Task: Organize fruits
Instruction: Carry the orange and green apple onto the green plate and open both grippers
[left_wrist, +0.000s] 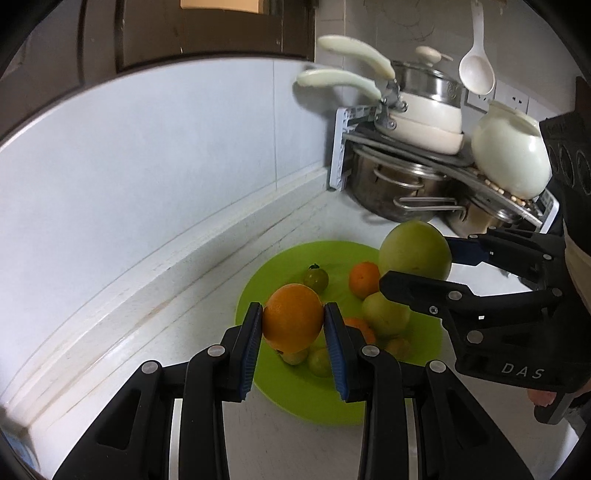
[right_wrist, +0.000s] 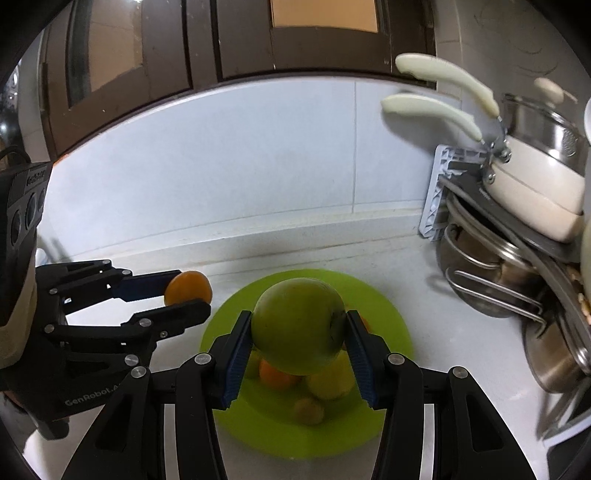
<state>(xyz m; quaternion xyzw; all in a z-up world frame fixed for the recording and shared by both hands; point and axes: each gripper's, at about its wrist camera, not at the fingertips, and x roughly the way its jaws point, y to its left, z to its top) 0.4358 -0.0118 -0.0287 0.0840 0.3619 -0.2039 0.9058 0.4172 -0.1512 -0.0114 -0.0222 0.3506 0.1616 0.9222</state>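
A lime-green plate (left_wrist: 258, 295) sits on the white counter and holds several small fruits: oranges, green ones and a small dark tomato (left_wrist: 316, 278). My left gripper (left_wrist: 292, 323) is shut on an orange (left_wrist: 291, 317) and holds it above the plate's left edge; it shows at the left of the right wrist view (right_wrist: 186, 293). My right gripper (right_wrist: 298, 328) is shut on a large green fruit (right_wrist: 298, 325) above the plate (right_wrist: 391, 325). That fruit shows at the plate's far right in the left wrist view (left_wrist: 415, 251).
A rack (left_wrist: 343, 147) at the back right carries stacked cream pans with long handles (left_wrist: 424, 122), steel pots (left_wrist: 391, 184) and a cream jar (left_wrist: 509, 158). A white spoon (left_wrist: 476, 70) hangs on the wall. A tiled wall and dark cabinets stand behind the counter.
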